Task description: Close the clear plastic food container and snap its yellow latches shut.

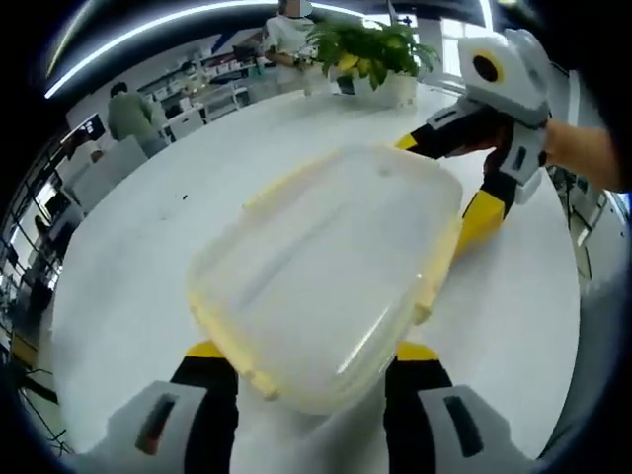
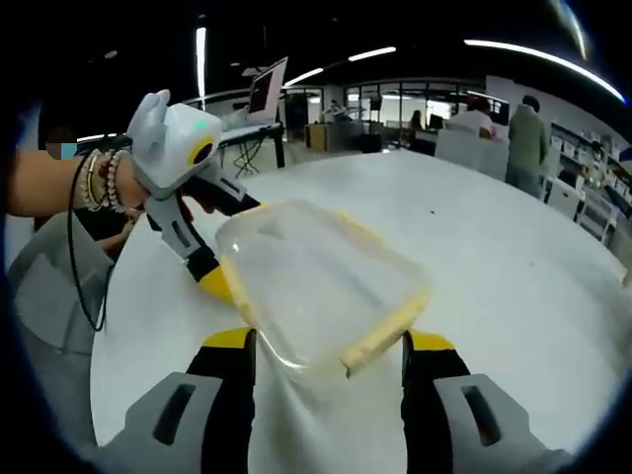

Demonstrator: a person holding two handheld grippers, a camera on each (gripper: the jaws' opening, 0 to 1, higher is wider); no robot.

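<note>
The clear container (image 1: 331,272) lies lengthwise between the two facing tools, left tool (image 1: 311,370) and right tool (image 2: 326,360) each spread wide around an end.

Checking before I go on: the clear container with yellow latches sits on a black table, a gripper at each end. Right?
Not quite: the table is white, not black, as the left gripper view shows. The rest holds: the clear container with yellow latches sits there, with the left gripper and right gripper at opposite ends.
</note>
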